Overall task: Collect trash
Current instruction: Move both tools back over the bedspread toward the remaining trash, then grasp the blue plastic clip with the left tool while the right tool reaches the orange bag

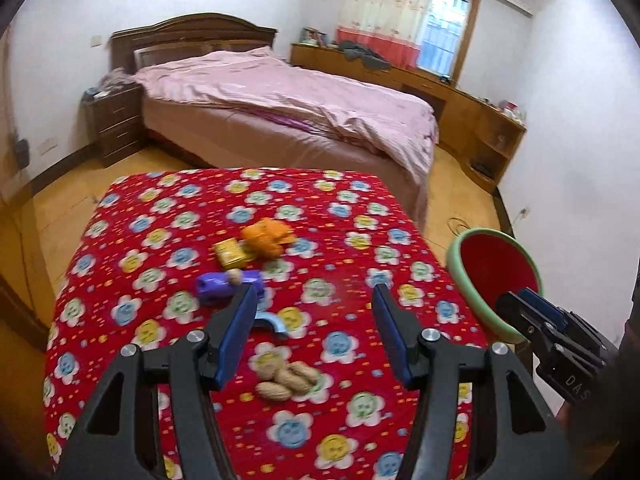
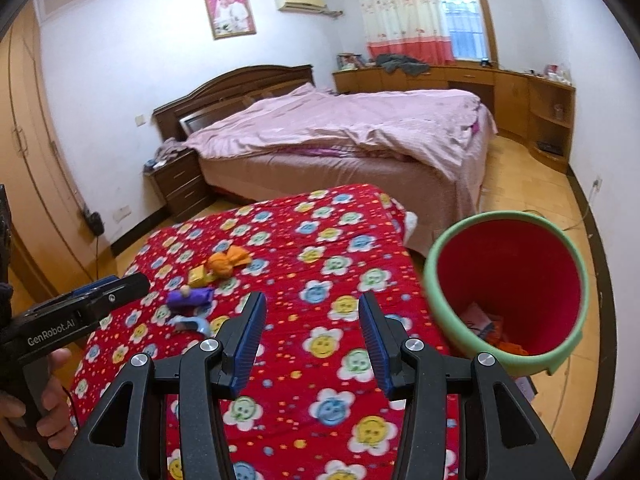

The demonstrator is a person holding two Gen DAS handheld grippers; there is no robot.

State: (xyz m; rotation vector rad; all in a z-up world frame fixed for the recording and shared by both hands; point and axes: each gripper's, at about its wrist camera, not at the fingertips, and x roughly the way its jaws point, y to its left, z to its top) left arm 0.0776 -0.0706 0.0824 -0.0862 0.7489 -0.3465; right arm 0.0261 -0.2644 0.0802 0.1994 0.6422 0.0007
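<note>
**Between pickups, trash left on bench**

Purple wrapper (image 1: 228, 286), yellow box (image 1: 230, 254), orange scrap (image 1: 266, 238) and peanut shells (image 1: 286, 380) are seen on the bench (image 1: 360, 208). Left hand-held gripper (image 1: 316, 332) is spread, nothing held. Right hand-held gripper (image 2: 312, 340) is spread, empty. Bin (image 2: 440, 280) sits beside the bench at right, some trash inside. Next, a piece likely needs pinching.

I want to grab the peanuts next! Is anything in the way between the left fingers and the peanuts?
Nothing visible is. The peanuts lie bare on the red cloth, just below the gap of the open, empty left gripper. The purple wrapper and blue scrap lie farther back.
</note>
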